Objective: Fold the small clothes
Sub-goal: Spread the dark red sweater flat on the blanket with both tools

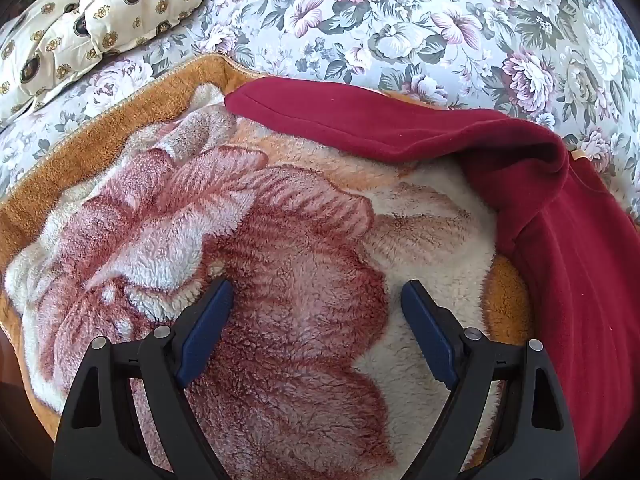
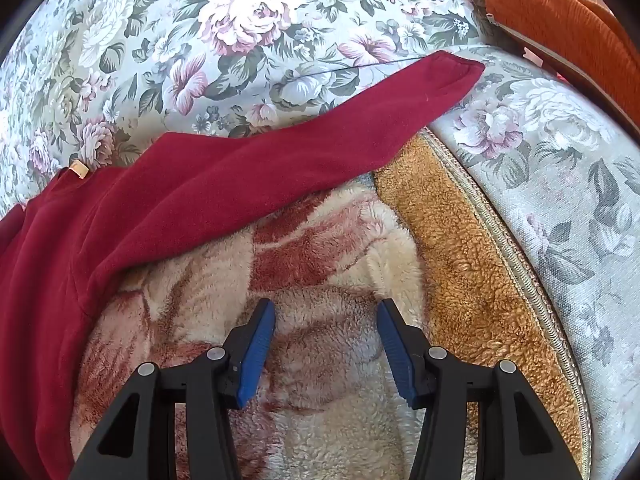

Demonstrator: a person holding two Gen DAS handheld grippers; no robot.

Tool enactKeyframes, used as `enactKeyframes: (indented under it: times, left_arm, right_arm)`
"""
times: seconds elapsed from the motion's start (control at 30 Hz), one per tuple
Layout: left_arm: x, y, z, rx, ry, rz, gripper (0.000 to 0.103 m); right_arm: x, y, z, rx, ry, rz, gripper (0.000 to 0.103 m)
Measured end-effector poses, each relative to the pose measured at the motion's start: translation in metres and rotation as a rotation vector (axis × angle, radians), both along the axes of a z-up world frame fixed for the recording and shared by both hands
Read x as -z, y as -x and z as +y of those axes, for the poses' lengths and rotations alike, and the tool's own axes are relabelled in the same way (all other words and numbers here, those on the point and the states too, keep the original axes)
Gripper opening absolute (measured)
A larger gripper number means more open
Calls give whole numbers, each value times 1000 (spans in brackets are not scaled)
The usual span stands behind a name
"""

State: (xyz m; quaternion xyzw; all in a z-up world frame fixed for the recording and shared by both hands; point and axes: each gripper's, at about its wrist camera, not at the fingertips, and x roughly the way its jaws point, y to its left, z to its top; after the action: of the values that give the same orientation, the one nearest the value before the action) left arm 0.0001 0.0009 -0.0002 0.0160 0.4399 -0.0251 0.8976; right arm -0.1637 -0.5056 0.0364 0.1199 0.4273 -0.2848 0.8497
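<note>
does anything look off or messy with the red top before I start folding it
Nothing is damaged or spilled. The red top is not laid flat, though: one sleeve runs off the fleece blanket onto the floral sofa, and the other sleeve bunches at the shoulder. Both grippers hover open over the blanket.

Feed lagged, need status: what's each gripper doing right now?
Left gripper: jaws open, holding nothing, over the blanket.
Right gripper: jaws open, holding nothing.
</note>
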Motion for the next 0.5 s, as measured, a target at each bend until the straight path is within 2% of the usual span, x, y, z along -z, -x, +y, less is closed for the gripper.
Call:
enactKeyframes:
  times: [0.17, 0.2, 0.3, 0.5]
  left_arm:
    - [-9, 5, 3, 17, -12, 31, 86]
    - [-18, 11, 4, 20, -5, 39, 86]
    - [-40, 25, 11, 27, 27, -14, 86]
    - [-90, 65, -6, 94, 7, -72, 86]
  right_arm:
    - [-5, -3, 5, -4, 20, 34, 51]
    - [-10, -3, 8, 2, 18, 47, 51]
    - [-30, 9, 22, 18, -21, -10, 51]
    - [-64, 27, 81, -17, -8, -66, 51]
